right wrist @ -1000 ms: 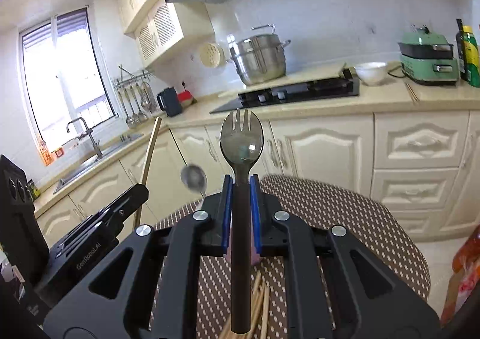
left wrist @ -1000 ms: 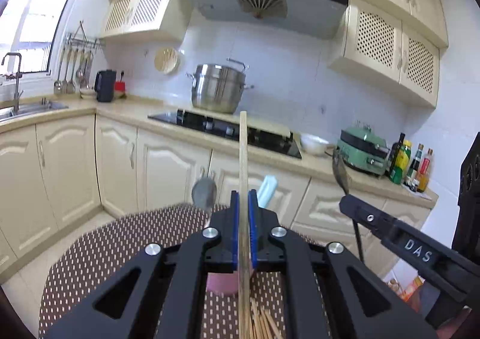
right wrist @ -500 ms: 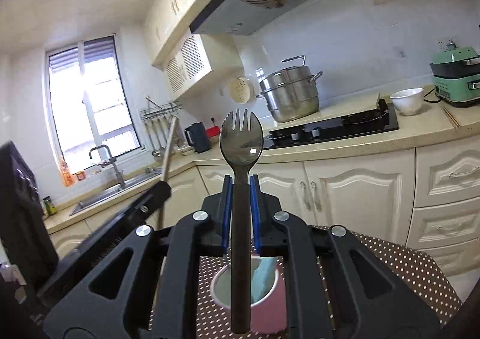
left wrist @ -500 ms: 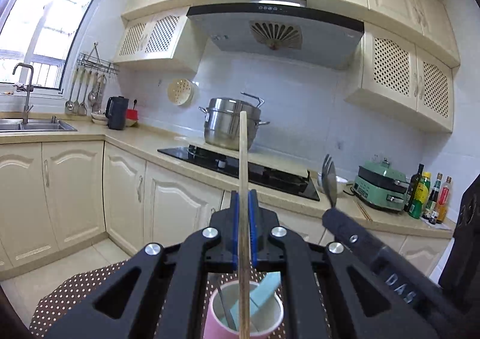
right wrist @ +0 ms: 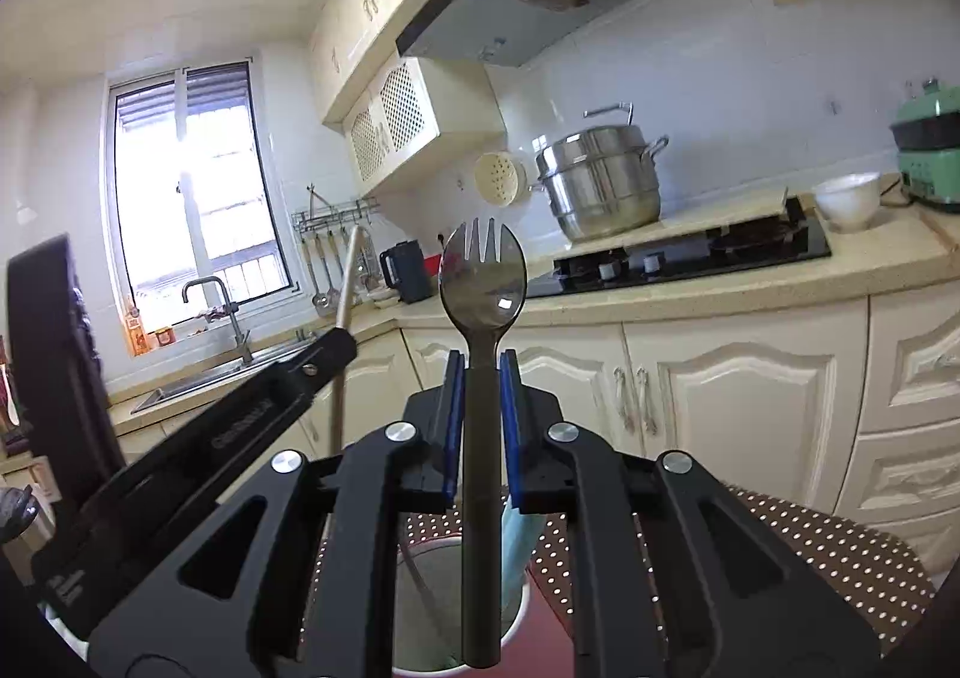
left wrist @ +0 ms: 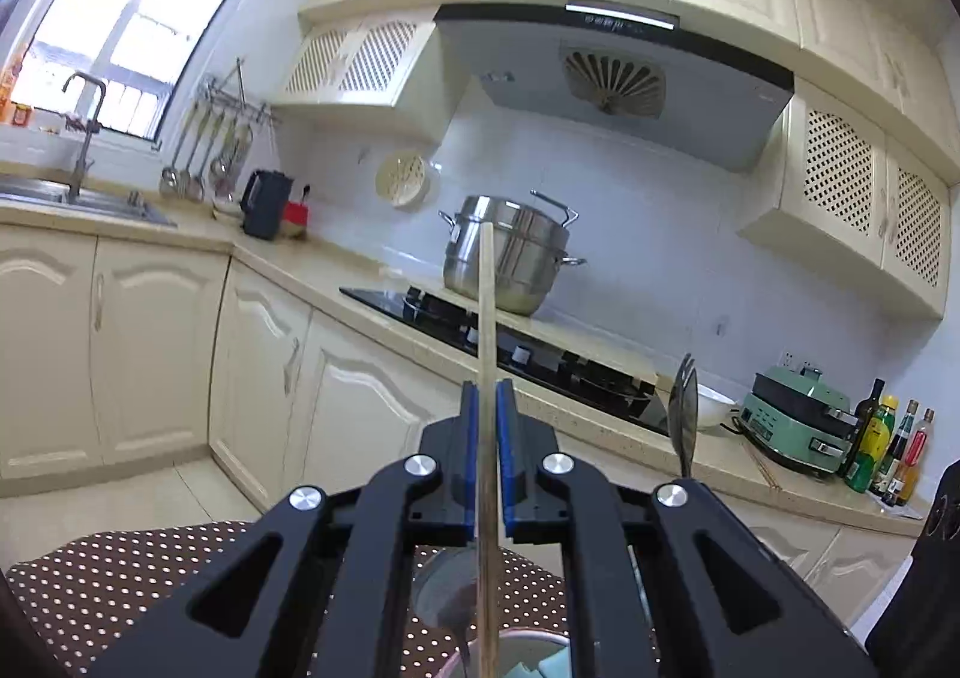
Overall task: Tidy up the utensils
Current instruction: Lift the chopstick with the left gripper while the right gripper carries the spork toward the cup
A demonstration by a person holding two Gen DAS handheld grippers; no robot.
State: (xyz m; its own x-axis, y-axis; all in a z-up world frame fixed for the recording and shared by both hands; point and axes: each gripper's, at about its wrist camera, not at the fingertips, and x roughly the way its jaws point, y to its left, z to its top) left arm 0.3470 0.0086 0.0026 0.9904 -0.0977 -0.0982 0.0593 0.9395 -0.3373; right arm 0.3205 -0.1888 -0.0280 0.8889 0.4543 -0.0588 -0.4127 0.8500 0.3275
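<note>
My left gripper (left wrist: 487, 402) is shut on a wooden chopstick (left wrist: 486, 318) held upright over the pink cup (left wrist: 528, 655). A metal spoon (left wrist: 447, 594) and a light blue utensil (left wrist: 555, 666) stand in the cup. My right gripper (right wrist: 481, 372) is shut on a dark metal spork (right wrist: 482, 282), tines up, its handle end hanging over the cup (right wrist: 432, 606). The left gripper and chopstick (right wrist: 343, 294) show at the left of the right wrist view. The spork (left wrist: 684, 408) shows at the right of the left wrist view.
The cup stands on a brown dotted tablecloth (left wrist: 120, 576), (right wrist: 810, 546). Beyond are cream kitchen cabinets (right wrist: 738, 408), a black hob (left wrist: 510, 342) with a steel pot (left wrist: 510, 258), a sink (left wrist: 72, 192) at left, a green cooker (left wrist: 798, 426) and bottles (left wrist: 894, 456) at right.
Both grippers have tilted up and come down closer over the cup, each still holding its utensil; the loose chopsticks on the cloth have dropped out of view.
</note>
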